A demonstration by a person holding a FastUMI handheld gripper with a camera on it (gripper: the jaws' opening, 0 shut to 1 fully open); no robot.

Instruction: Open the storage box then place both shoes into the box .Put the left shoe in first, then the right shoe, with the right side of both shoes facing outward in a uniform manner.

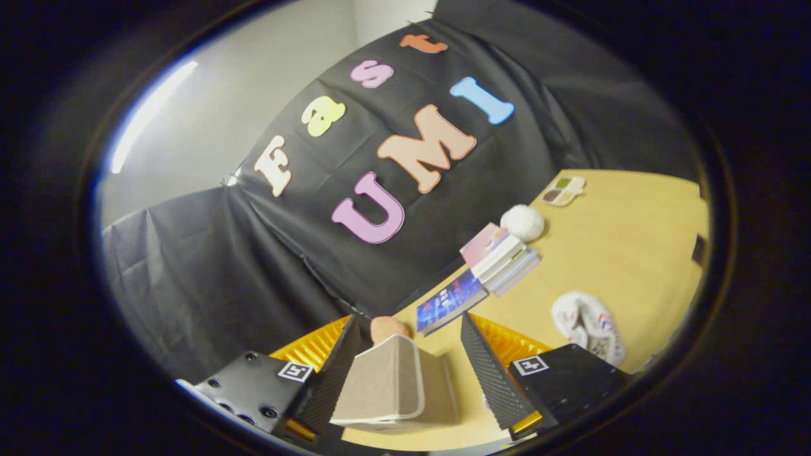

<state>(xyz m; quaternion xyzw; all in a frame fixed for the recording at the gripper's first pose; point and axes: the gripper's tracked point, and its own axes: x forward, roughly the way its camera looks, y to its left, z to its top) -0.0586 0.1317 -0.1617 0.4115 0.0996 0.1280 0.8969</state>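
A pale wall with a strip of light gives way to the black cloth wall [209, 266], which hangs down to the yellow wooden table [633, 253]. The gripper [412, 370] has its fingers spread apart, and a tan shoe [389, 386] sits between them, against the left finger but clear of the right. Beyond lie a blue book [448, 303], a stack of books [504, 256], a white fluffy ball [523, 223], a small palette-like tray [562, 190] and crumpled printed cloth [586, 323].

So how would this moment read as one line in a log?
gripper: open | between fingers: beige item, touching left finger, clear of right | beyond: books on table
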